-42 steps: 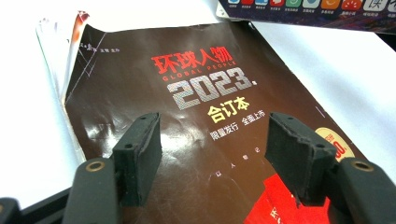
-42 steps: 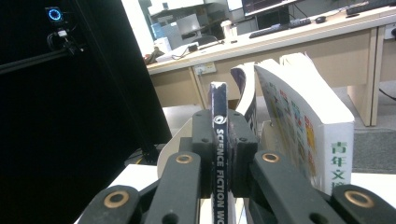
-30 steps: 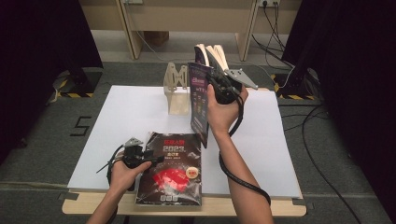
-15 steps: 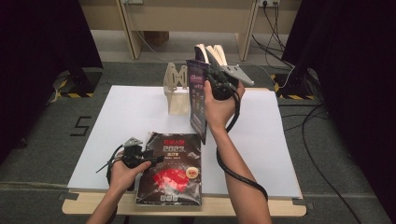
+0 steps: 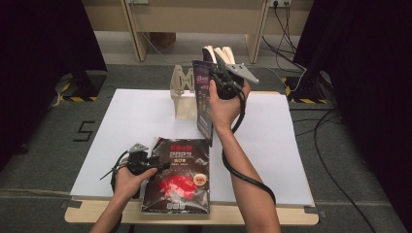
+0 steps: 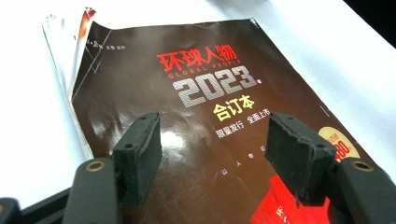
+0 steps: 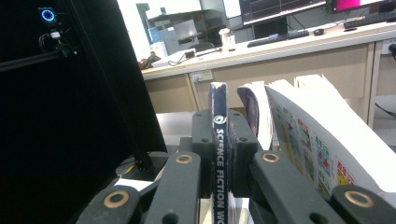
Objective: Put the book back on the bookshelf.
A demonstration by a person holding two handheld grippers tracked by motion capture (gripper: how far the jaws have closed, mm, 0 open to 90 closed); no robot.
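While the right hand [image 5: 224, 104] is lifted high over the far middle of the table [image 5: 136, 121], its right gripper [image 5: 226, 77] squeezes a purple magazine [image 5: 203, 97] by the spine, standing up on end. Its pages fan open at the top. Just beside it, near the far edge, stands a pale rack [image 5: 183, 94]. By the near edge, the left gripper [image 5: 145, 162] rests low with jaws open over the dark book [image 6: 196, 121], which lies flat.
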